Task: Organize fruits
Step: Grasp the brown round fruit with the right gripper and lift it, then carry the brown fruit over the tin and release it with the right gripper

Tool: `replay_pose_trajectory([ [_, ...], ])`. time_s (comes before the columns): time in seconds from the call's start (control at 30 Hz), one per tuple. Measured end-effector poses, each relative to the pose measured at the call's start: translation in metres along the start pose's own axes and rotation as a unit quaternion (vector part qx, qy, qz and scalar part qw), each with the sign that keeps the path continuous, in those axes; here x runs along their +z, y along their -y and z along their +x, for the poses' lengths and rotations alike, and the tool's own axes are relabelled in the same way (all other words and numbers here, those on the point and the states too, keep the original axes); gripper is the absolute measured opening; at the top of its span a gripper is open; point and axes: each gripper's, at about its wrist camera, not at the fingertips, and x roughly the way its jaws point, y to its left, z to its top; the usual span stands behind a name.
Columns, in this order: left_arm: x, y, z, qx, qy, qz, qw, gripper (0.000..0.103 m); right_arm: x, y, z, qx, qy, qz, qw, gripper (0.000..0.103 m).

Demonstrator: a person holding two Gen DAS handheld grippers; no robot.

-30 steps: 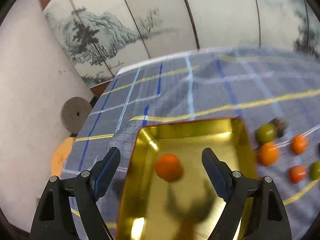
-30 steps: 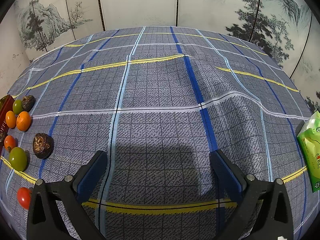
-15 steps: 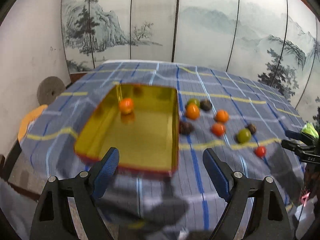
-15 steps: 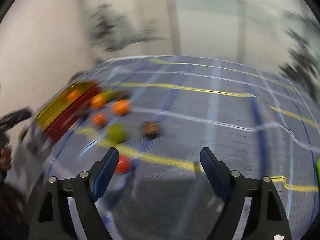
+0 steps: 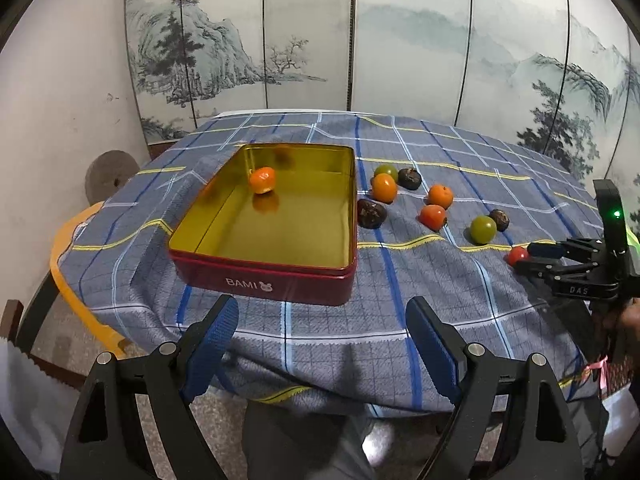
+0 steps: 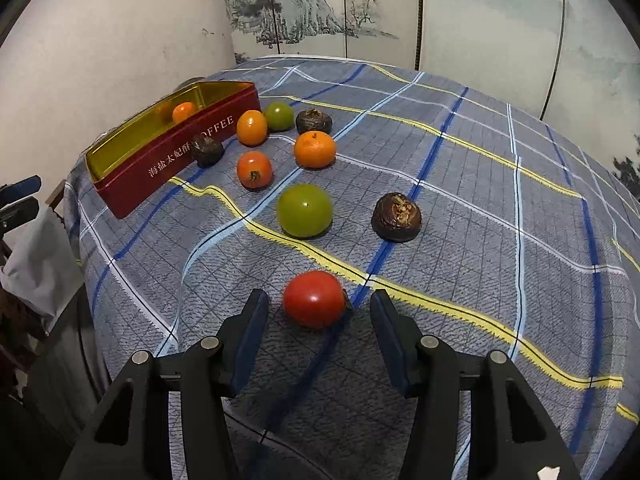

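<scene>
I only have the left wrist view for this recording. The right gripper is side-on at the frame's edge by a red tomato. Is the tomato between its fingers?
Observer: Yes. In the right wrist view the red tomato sits between the open fingers of the right gripper, with a gap on each side.
Operator: I read only BAMI on the tin. Any other lettering?
Observer: Its long side carries white Chinese characters and the letters OFFEE. A wrinkled brown fruit hides what comes before them.
Operator: The dark fruit behind the green fruit looks plain here.
Observer: Its top is split open, with paler, rough flesh showing.
</scene>
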Motion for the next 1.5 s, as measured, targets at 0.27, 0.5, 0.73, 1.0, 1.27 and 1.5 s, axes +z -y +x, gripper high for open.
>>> replay_pose_trajectory([
  [0.27, 0.004, 0.004, 0.002, -0.021, -0.007, -0.003, 0.9997, 0.086, 0.013, 0.011, -0.007, -0.005, 0.018, 0.024, 1.0, 0.051],
  [0.5, 0.005, 0.004, 0.01, -0.031, -0.024, -0.012, 0.9992, 0.086, 0.047, 0.033, 0.013, -0.031, 0.013, 0.035, 0.999, 0.051],
  [0.73, 0.01, 0.004, 0.014, -0.031, -0.023, -0.013, 0.9992, 0.086, 0.058, 0.049, 0.054, -0.033, -0.035, 0.033, 0.998, 0.033],
  [1.0, 0.018, -0.007, 0.008, -0.026, -0.006, -0.029, 0.9992, 0.086, 0.077, 0.027, 0.008, -0.008, 0.023, 0.044, 0.999, 0.031],
  [1.27, 0.015, -0.023, 0.001, -0.011, -0.008, -0.044, 0.9989, 0.086, 0.136, -0.06, -0.016, 0.071, 0.055, -0.021, 0.996, 0.031],
  [1.5, 0.01, -0.041, -0.003, 0.034, -0.019, -0.041, 0.9984, 0.086, 0.171, -0.137, 0.026, 0.121, 0.029, -0.063, 0.99, 0.031],
])
